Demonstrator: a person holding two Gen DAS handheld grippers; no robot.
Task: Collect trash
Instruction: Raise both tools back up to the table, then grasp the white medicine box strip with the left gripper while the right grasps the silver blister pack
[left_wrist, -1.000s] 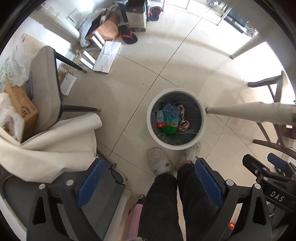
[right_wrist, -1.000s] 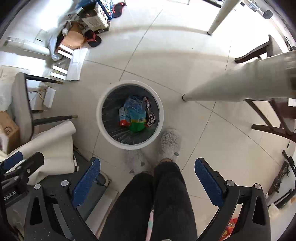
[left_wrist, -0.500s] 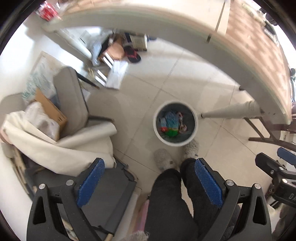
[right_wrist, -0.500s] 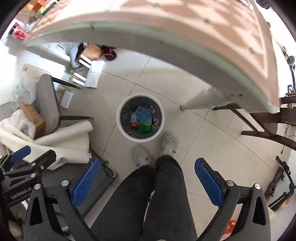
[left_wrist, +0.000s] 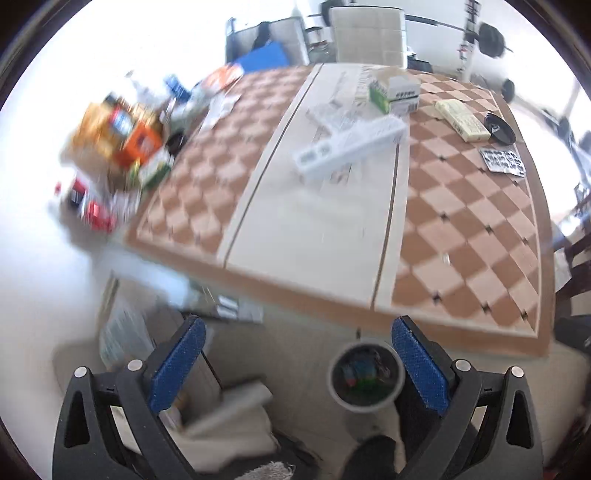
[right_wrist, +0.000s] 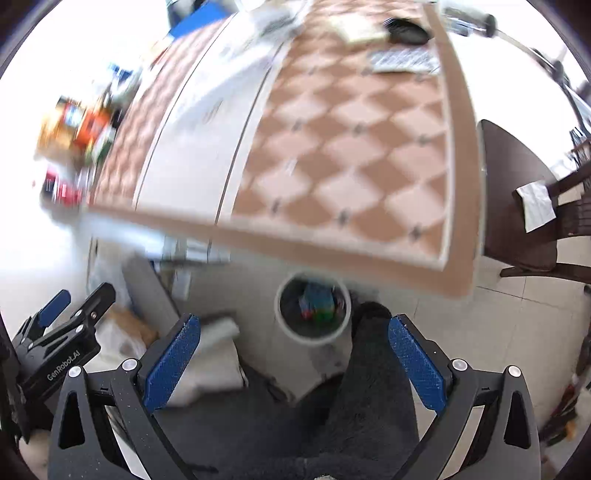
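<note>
1. My left gripper (left_wrist: 295, 363) is raised above the level of the table top, its camera looking out across the checkered table (left_wrist: 461, 236). Its jaws are spread wide with nothing between the blue pads (left_wrist: 177, 363).
2. My right gripper (right_wrist: 293, 363) is held at about the same height and angled a little more downward, jaws likewise wide apart and empty. From its camera I see the left gripper's black body at the lower left.
3. The white trash bin (left_wrist: 364, 374) stands on the tiled floor just off the near table edge, below both grippers. In the right wrist view the bin (right_wrist: 314, 308) shows colourful wrappers inside, though blur hides what they are.
4. The person's dark-trousered legs (right_wrist: 369, 373) stand right beside the bin, on its near side.
5. On the table I make out a long white box (left_wrist: 351, 147) near the centre strip, a green-and-white carton (left_wrist: 395, 94) behind it, a flat cream box (left_wrist: 461, 120), a black round object (left_wrist: 499, 128) and a dark blister sheet (left_wrist: 502, 159).
6. Blurred orange and red packages (left_wrist: 118, 136) crowd the table's far left corner.
7. A dark chair (right_wrist: 517, 206) with a white tissue (right_wrist: 535, 206) on it stands at the table's right side.
</note>
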